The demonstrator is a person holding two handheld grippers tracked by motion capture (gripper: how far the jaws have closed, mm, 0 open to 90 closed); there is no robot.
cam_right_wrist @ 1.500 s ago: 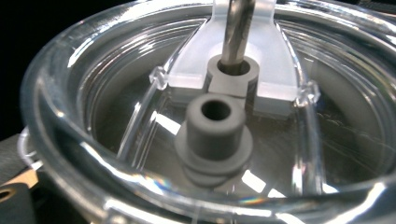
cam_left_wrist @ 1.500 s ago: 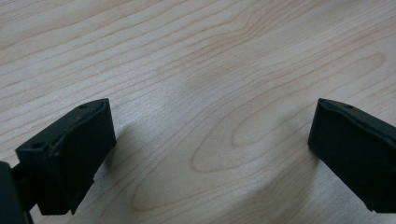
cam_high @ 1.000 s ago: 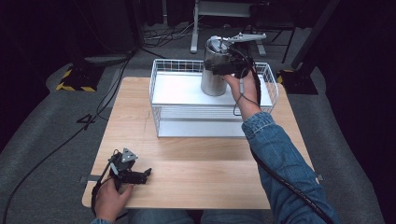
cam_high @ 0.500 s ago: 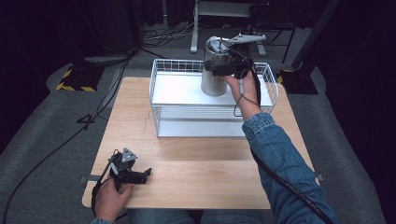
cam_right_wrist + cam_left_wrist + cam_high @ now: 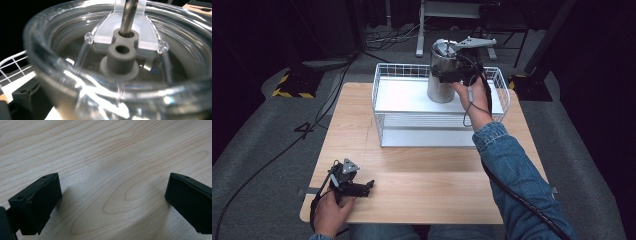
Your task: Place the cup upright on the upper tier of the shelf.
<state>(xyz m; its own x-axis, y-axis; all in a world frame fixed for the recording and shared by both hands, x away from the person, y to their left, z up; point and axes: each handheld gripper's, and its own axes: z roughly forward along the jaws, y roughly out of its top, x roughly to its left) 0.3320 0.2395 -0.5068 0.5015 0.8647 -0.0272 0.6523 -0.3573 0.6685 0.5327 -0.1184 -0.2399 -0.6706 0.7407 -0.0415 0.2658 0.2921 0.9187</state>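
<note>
We see the right gripper (image 5: 451, 75) clamped on the steel tumbler (image 5: 442, 75), its clear lid (image 5: 120, 57) right above the jaws, standing in the white wire basket (image 5: 384, 107). Our left gripper (image 5: 362, 189) rests on the wooden table (image 5: 112, 157), jaws wide apart around bare wood.

Tumbler lid (image 5: 120, 62) blurred, cut off below; hides right gripper's jaws

Lab: dark room, floor cables (image 5: 332, 95), hazard tape (image 5: 287, 85).
</note>
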